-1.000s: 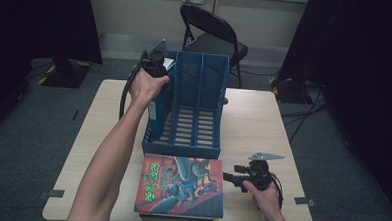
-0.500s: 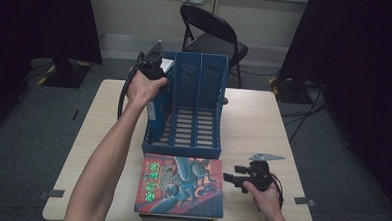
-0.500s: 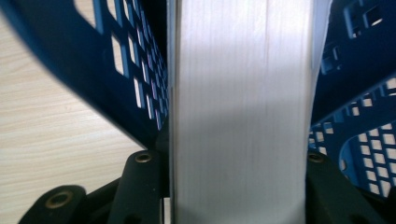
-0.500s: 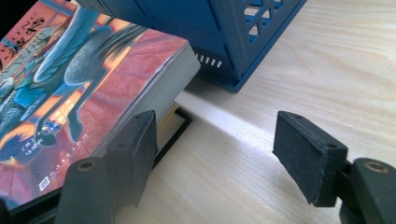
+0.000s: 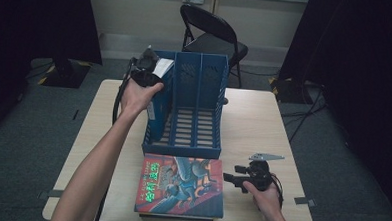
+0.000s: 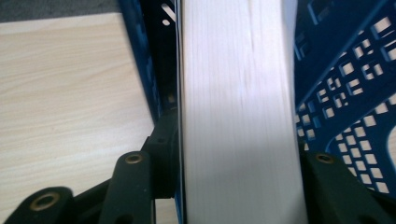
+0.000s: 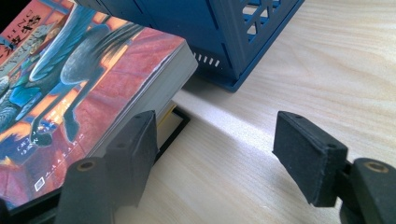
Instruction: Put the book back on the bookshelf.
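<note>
While left claw [image 5: 153, 71], jaws just opening, straddles upright book [image 6: 238, 116] in leftmost slot of blue file rack [image 5: 200, 85], upper centre, right claw [image 7: 215, 144] open, beside flat book [image 7: 88, 79], lower centre, nearer.

The worktop [image 5: 253, 123] is pale, matt wood-grain laminate. The file rack [image 5: 200, 85] is slotted blue plastic. The book [image 5: 180, 185] has a glossy printed cover; the upright book's [image 6: 238, 116] page edges are white paper.
</note>
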